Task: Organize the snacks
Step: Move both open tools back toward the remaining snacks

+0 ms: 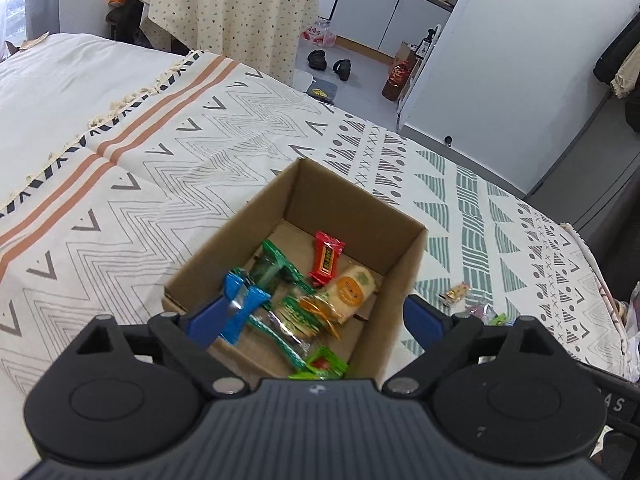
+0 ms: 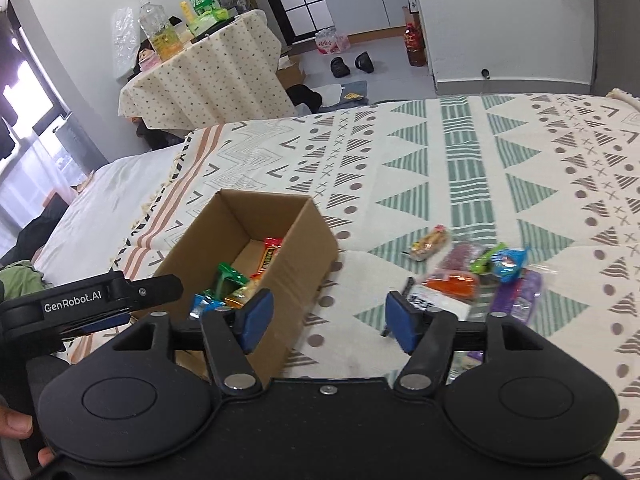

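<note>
Open cardboard box (image 1: 352,216) on patterned blanket (image 1: 168,168), on a bed; inside: red bar (image 1: 326,258), green packs (image 1: 276,268), yellow-orange cracker pack (image 1: 348,292), clear-wrapped pack, small green-red pack (image 1: 320,366) at near wall; writing on wrappers too small to read.

Left gripper (image 1: 316,320) over near edge of box, fingers wide apart; blue candy (image 1: 240,308) lying against left blue pad, not clamped, whether touching box floor cannot tell; right pad outside box wall.

Right gripper (image 2: 326,316) low over blanket just right of box (image 2: 304,264), fingers apart, nothing between; left pad overlapping box's near corner in view.

Loose snack pile (image 2: 480,276) on blanket right of box, near right pad: tan pack (image 2: 430,242), orange pack, white pack with dark print unreadable, blue-wrapped candy (image 2: 508,260), purple pack (image 2: 524,296), lime one; touching and overlapping.

"GenRobot.AI" readable on black body of other gripper at left edge of right view; fingertips of a hand (image 2: 16,426) at lower left.

Behind: round table under dotted cloth (image 2: 208,76) with bottles (image 2: 158,30); slippers (image 2: 352,64) on floor; white cabinets; red-label bottle by wall.
</note>
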Available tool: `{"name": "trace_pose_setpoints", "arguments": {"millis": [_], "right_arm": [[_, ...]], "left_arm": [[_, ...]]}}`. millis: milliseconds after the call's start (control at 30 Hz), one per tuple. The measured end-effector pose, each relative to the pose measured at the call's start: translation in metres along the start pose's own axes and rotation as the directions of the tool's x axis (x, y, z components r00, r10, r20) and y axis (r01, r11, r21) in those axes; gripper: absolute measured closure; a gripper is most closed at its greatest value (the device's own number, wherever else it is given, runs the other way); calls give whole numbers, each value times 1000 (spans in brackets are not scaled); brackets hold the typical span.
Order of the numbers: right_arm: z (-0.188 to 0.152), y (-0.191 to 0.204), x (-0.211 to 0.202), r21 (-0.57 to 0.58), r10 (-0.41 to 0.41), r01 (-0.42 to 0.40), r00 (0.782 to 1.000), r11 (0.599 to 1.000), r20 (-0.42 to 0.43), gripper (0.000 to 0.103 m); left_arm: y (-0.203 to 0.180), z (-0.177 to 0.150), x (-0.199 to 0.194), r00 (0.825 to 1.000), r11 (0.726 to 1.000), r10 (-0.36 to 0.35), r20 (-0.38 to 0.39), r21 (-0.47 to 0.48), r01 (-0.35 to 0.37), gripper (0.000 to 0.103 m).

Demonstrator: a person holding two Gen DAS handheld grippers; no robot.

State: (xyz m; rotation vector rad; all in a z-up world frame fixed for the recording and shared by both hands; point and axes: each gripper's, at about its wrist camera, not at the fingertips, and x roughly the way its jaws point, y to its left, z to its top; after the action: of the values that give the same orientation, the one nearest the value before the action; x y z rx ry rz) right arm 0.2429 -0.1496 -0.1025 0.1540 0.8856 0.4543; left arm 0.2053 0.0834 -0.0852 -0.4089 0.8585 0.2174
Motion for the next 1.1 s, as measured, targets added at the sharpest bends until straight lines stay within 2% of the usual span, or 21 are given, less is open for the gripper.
{"name": "trace_pose_setpoints", "arguments": {"millis": [267,433,567,1100], "right_arm": [[-9,-17,-22,-23,4,-3,1000,1000,12,25],[-13,-27,-34,-31,14,-13,999,999,29,7],[-16,-36,-42,-34,19,-17,999,999,38,0],[-39,-89,-52,13,14,-15,999,1000,36,0]], "left_arm": [[-20,-14,-9,999,999,-35,2,19,35,6],[-32,-18,-16,998,998,-59,8,34,58,4],[-40,-22,-21,997,997,-74,14,38,73,0],[-79,-42,-23,992,986,-126,3,112,125,0]]}}
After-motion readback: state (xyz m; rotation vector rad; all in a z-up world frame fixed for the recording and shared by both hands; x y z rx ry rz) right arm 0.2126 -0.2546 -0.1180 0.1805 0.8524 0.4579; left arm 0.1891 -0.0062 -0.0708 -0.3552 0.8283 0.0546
